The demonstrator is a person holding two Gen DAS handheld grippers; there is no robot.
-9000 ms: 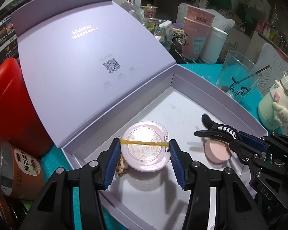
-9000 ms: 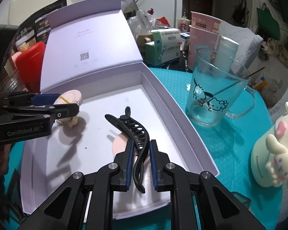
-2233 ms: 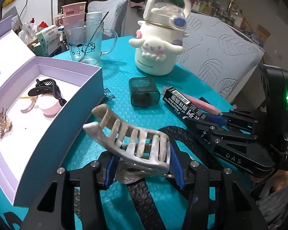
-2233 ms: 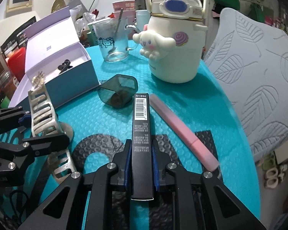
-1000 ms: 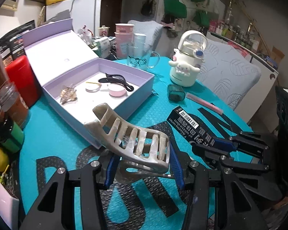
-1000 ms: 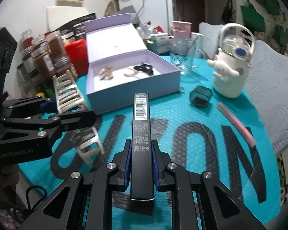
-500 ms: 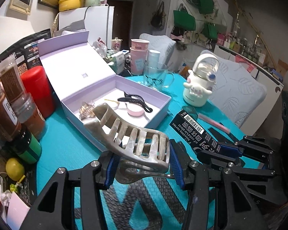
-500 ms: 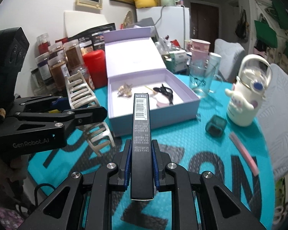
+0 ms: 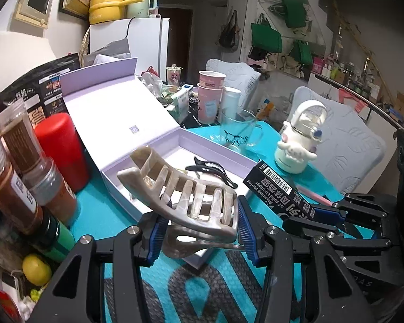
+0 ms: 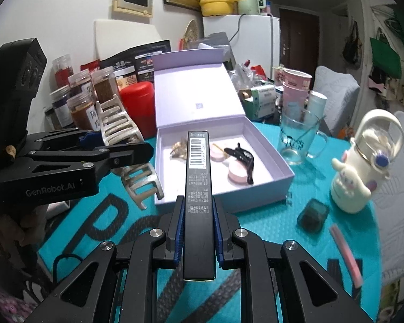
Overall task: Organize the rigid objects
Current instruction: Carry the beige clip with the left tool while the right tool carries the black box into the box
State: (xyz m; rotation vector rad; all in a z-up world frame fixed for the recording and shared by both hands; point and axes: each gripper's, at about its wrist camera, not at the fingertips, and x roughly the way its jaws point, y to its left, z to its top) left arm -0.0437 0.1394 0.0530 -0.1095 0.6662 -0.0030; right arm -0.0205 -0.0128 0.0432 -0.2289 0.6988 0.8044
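Your right gripper (image 10: 198, 235) pinches the long black box (image 10: 198, 188), which points straight at the open purple box (image 10: 266, 185) just ahead, while your left gripper (image 9: 199, 231) pinches the big hair claw (image 9: 180, 188) nearby.

Box (image 10: 264, 188): set at centre of the table mat (image 10: 282, 242), lid (image 10: 196, 94) raised behind it at 12 o'clock.
In box: shell piece (image 10: 178, 145) at 10 o'clock; round pad (image 10: 237, 173) at 4 o'clock; black clip (image 10: 243, 156) laid over the pad.
Jars (image 10: 79, 107): grouped at 9 to 10 o'clock of the box, red canister (image 10: 137, 105) between them and the lid.
Glass mug (image 10: 299, 140): just beside the box at 2 o'clock, cups (image 10: 295, 91) behind it.
Bottle (image 10: 363, 167): at 3 o'clock, well apart from the box.
Small case (image 10: 313, 215): between box and bottle, at 4 o'clock.
Pink stick (image 10: 346, 253): at 5 o'clock of the small case.
Claw clip (image 9: 185, 196): held before the box's near-left corner.
Carton (image 10: 198, 202): held before the box's front wall.
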